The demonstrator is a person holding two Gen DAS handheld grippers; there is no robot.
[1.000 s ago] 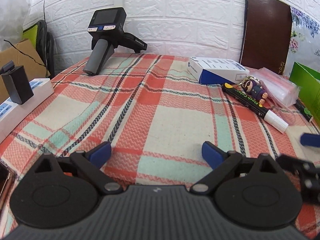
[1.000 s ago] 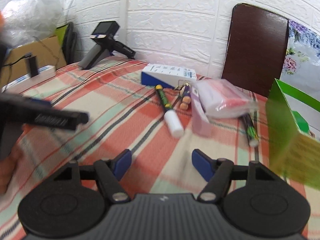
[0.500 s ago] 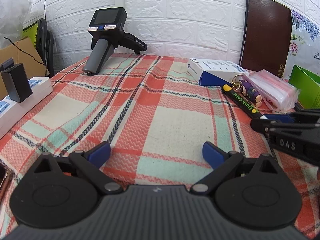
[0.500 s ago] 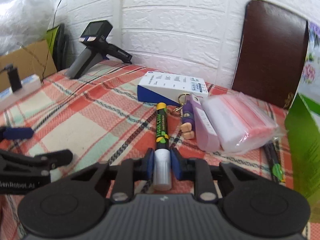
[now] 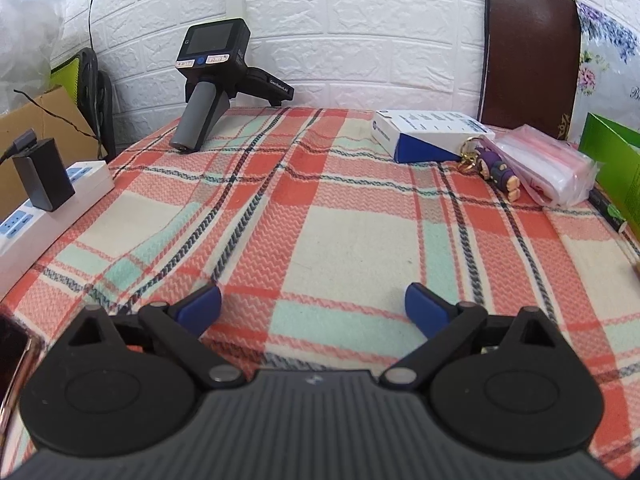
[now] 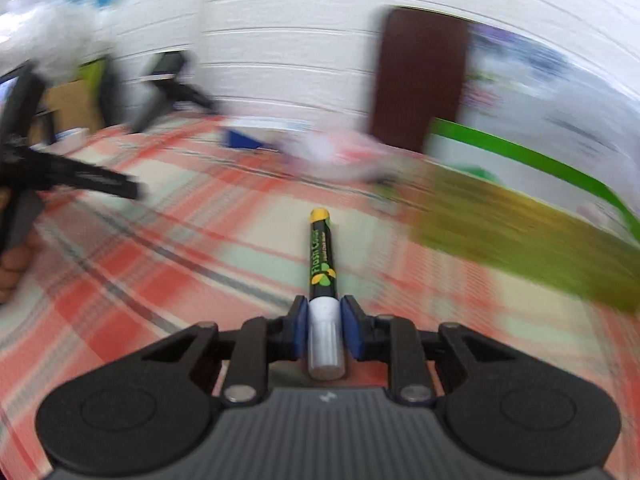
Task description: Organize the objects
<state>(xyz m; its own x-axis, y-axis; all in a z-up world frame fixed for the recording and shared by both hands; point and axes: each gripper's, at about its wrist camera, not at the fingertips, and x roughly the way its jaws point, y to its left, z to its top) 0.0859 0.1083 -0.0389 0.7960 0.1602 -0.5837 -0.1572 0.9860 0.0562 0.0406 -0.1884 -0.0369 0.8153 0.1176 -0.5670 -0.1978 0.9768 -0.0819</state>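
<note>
Objects for sorting lie on a plaid cloth (image 5: pixel 320 240) spread over the table, the largest surface ahead of both claws. A dark brown board (image 5: pixel 530 52) leans on the white brick wall beyond the left gripper (image 5: pixel 313 307), ahead and to its right. A green box (image 5: pixel 612 168) stands at the far right of that claw, and in the right wrist view it shows as a blurred green shape (image 6: pixel 520 216) right of the right gripper (image 6: pixel 324 326). A black handheld device with a screen (image 5: pixel 216 80) stands far ahead and left of the left claw. A white power strip (image 5: pixel 48 216) with a black adapter (image 5: pixel 42 174) plugged in lies to its left. A white and blue carton (image 5: pixel 428 136) rests ahead and to the right, with a clear packet holding pink contents (image 5: pixel 548 172) beside it, and a small purple figure keychain (image 5: pixel 496 170) between them, just beside the packet.

The left gripper is spread wide with nothing between its blue pads (image 5: pixel 420 308), above bare cloth.

The right gripper is clamped on a black marker (image 6: pixel 322 264) by its white cap, which sits between the blue pads (image 6: pixel 352 332). The marker points straight ahead from the claw, yellow end farthest. Everything around it is smeared by motion blur.
</note>
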